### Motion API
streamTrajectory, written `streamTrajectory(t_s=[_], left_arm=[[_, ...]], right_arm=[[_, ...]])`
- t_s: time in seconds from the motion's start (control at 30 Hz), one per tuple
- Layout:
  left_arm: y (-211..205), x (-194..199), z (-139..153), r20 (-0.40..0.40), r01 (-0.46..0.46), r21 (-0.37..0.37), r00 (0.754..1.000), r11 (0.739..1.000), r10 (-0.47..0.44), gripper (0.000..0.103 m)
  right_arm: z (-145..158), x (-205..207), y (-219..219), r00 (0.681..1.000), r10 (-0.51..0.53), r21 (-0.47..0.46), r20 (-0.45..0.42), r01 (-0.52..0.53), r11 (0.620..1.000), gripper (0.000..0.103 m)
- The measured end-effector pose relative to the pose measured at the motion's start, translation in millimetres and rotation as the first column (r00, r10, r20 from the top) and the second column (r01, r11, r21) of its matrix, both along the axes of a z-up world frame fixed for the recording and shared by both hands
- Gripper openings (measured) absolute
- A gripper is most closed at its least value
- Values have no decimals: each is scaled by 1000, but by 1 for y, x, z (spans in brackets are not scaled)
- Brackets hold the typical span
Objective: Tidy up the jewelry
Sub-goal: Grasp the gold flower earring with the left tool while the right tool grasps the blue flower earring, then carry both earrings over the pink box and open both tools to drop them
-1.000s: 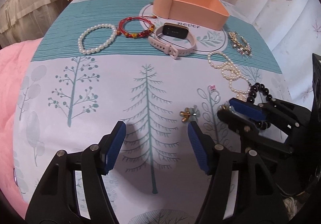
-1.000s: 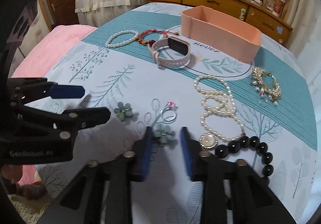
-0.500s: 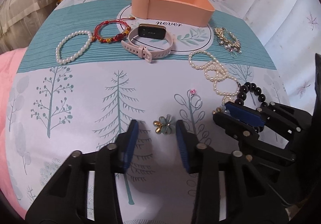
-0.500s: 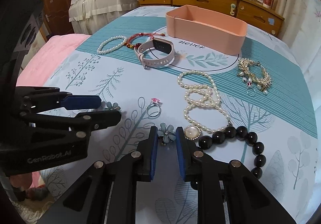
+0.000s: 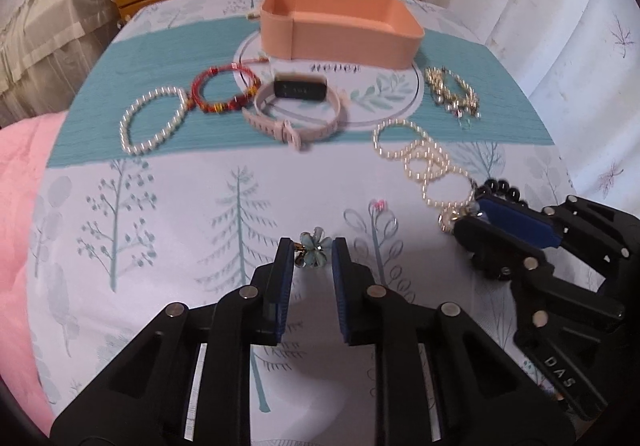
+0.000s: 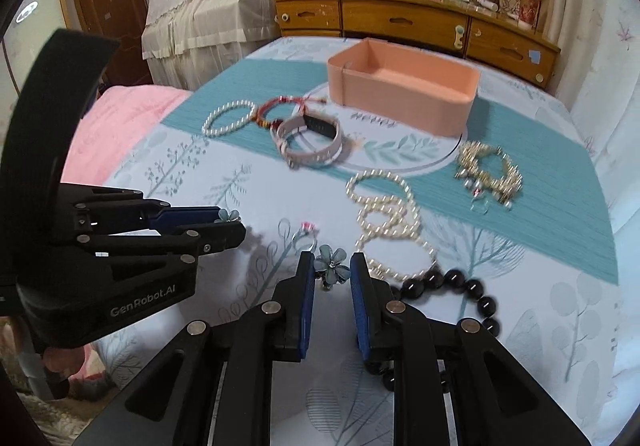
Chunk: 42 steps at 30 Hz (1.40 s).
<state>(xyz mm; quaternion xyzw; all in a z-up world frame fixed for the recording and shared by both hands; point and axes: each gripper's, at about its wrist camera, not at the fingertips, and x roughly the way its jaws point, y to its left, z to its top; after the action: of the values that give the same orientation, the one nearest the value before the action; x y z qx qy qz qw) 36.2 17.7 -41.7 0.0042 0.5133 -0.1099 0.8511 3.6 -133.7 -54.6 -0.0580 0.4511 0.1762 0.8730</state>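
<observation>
My left gripper point(image 5: 313, 251) is shut on a teal flower earring point(image 5: 311, 246) and holds it just above the tablecloth. My right gripper point(image 6: 331, 268) is shut on a second teal flower earring point(image 6: 332, 266). The pink box point(image 5: 340, 26) stands open at the far side, also in the right wrist view point(image 6: 404, 86). On the cloth lie a pink-stone ring point(image 6: 305, 236), a long pearl necklace point(image 6: 386, 222), a black bead bracelet point(image 6: 460, 286), a gold bracelet point(image 6: 488, 174), a pink smartwatch point(image 5: 296, 110), a red bracelet point(image 5: 224, 94) and a pearl bracelet point(image 5: 154, 120).
A wooden dresser point(image 6: 412, 22) stands behind the table. A pink blanket point(image 5: 20, 206) lies at the left edge. White curtains point(image 5: 560, 6) hang to the right. The two grippers are side by side near the table's front edge.
Both grippers have closed on their flower earrings and risen slightly off the cloth. The left gripper went from wide open to shut.
</observation>
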Motion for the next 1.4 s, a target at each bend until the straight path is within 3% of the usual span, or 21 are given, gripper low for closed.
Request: streamTrajectory(t_s=[0.27, 0.43, 0.57, 0.77, 0.9, 1.03, 1.2, 1.4], left_arm=[[-13, 25, 53, 114, 0, 45, 993, 999, -6, 17], [-23, 50, 91, 193, -12, 85, 981, 996, -5, 17], [-28, 84, 125, 242, -32, 86, 970, 996, 10, 17], [-30, 149, 158, 267, -71, 67, 962, 995, 50, 17], [-30, 199, 141, 195, -84, 41, 978, 996, 74, 17], [-31, 238, 97, 76, -87, 40, 994, 995, 84, 17], [-36, 253, 35, -11, -92, 81, 996, 992, 93, 17], [-39, 254, -4, -86, -63, 78, 994, 995, 69, 17]], right_arm=[[49, 23, -19, 998, -29, 44, 49, 26, 999, 18], [103, 50, -36, 993, -51, 88, 107, 42, 995, 18], [142, 84, -46, 986, -86, 91, 140, 73, 993, 18], [177, 155, -60, 987, -138, 115, 85, 128, 985, 18], [170, 207, -65, 988, -157, 114, 4, 156, 981, 18], [132, 249, -61, 980, -164, 77, -113, 173, 982, 18], [84, 272, -59, 956, -163, 85, -246, 188, 978, 18], [50, 272, -57, 926, -158, 77, -342, 196, 978, 20]])
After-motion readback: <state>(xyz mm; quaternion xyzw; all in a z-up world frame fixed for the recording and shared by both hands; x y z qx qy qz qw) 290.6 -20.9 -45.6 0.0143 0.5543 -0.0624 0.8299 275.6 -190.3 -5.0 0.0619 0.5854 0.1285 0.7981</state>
